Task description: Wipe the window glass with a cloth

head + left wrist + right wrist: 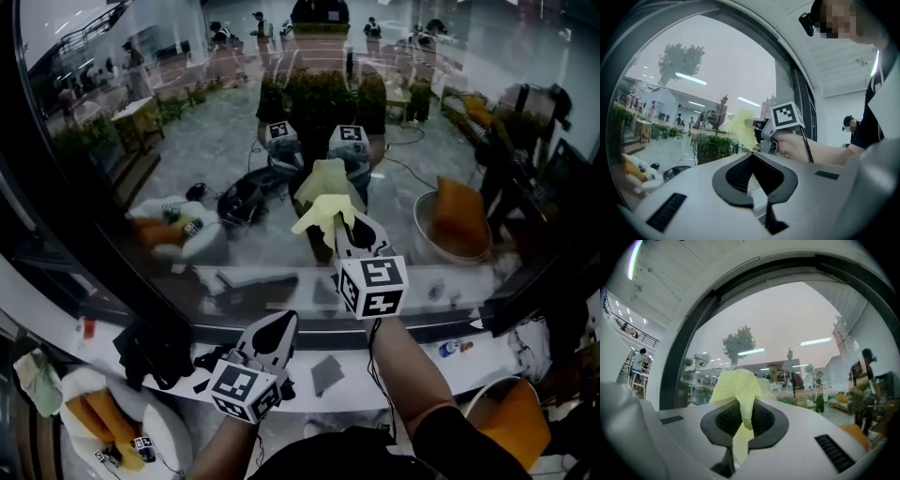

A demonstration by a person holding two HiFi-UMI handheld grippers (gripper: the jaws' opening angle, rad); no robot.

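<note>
A large window glass [187, 141] fills the head view, full of reflections. My right gripper [349, 225] is raised in front of it, shut on a pale yellow cloth [326, 195] whose bunched end lies at or very near the pane. In the right gripper view the cloth [736, 387] is pinched between the jaws [745, 416] and fans out toward the glass [787, 324]. My left gripper [279, 328] hangs lower, near the sill, shut with nothing in it [752, 180]. From the left gripper view I see the right gripper [761, 129] and the cloth [740, 126].
A dark window frame [56, 216] runs down the left, with a dark bar under the pane. On the white sill [487, 366] lie a black bundle [155, 352], a grey square [328, 373] and a small bottle [455, 347]. Round chairs with orange cushions [103, 422] [516, 422] stand below.
</note>
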